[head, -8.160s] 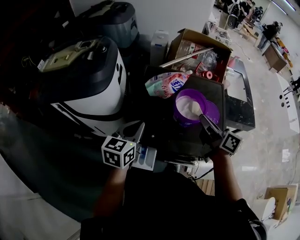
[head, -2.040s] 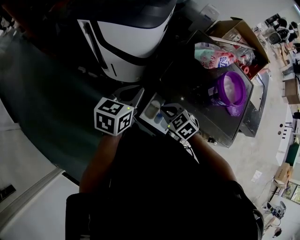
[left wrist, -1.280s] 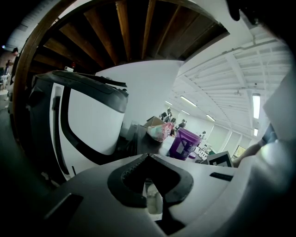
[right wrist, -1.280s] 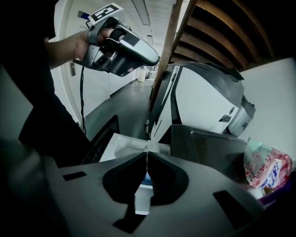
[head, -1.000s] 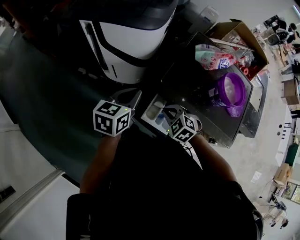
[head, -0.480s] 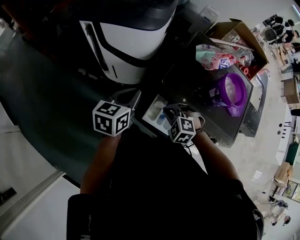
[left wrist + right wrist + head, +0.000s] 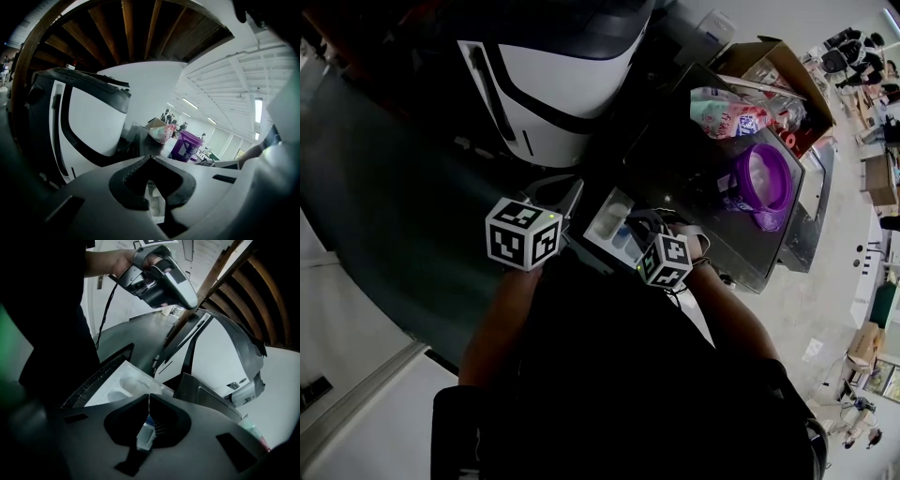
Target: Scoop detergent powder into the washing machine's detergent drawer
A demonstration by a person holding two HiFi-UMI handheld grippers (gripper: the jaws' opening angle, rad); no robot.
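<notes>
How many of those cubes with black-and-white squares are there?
2. The left cube rides on the left gripper, and the right cube rides on the right gripper. Both are beside the white drawer. None seems hidden.

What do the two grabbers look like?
The left gripper and right gripper have pale grey jaws with black ribbed pads. Each carries a cube of black-and-white square markers with a tiny green light. The left one's body is grey and black, with a black cable. The person's top is dark.
</notes>
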